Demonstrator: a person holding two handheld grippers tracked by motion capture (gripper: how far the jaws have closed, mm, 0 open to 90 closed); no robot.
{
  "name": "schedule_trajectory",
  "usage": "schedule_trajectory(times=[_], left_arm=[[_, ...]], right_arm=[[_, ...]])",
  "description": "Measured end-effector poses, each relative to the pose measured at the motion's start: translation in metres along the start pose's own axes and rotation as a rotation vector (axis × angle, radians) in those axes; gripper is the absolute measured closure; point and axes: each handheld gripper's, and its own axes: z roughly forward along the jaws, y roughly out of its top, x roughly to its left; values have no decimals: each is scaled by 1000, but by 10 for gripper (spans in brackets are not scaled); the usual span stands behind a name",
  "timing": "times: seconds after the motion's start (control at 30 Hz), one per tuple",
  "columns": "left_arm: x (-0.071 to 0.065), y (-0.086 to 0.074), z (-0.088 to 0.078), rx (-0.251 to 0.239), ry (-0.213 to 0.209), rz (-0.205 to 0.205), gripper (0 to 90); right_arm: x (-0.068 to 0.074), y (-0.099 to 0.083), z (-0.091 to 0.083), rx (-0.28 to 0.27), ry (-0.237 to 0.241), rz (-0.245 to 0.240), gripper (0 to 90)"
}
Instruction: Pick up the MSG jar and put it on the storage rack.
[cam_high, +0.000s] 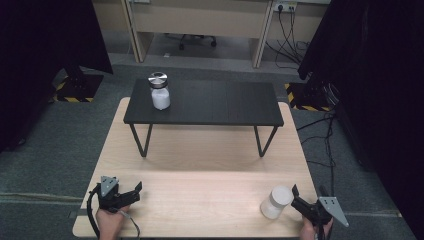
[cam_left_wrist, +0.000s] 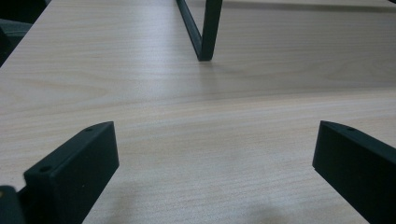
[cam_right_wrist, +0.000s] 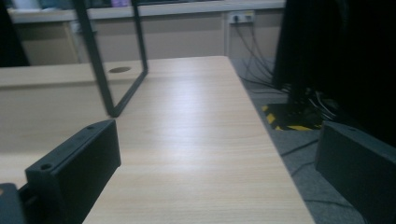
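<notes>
A clear jar (cam_high: 160, 92) with a silver lid and white contents stands at the left end of a black raised shelf (cam_high: 220, 102). A white lidded jar (cam_high: 276, 202) stands on the wooden table (cam_high: 200, 170) near its front right corner. My right gripper (cam_high: 307, 192) is just to the right of that jar, open, with bare tabletop between its jaws in the right gripper view (cam_right_wrist: 217, 144). My left gripper (cam_high: 135, 192) rests near the front left corner, open and holding nothing, its jaws wide apart in the left gripper view (cam_left_wrist: 215, 149).
The shelf stands on thin black legs (cam_left_wrist: 205, 32) over the back half of the table; its right leg (cam_right_wrist: 105, 70) is ahead of my right gripper. Black curtains flank both sides. Cables (cam_high: 325, 145) trail on the floor to the right.
</notes>
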Motion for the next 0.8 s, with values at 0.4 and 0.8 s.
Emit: schedule_trajectory(times=[0.4, 0.8], left_arm=[[1, -2, -1, -9, -10, 6, 0], [2, -2, -1, -7, -22, 8, 0]], right_arm=[[-8, 13, -15, 4, 49, -34, 8], [-7, 15, -42, 29, 111, -63, 8]])
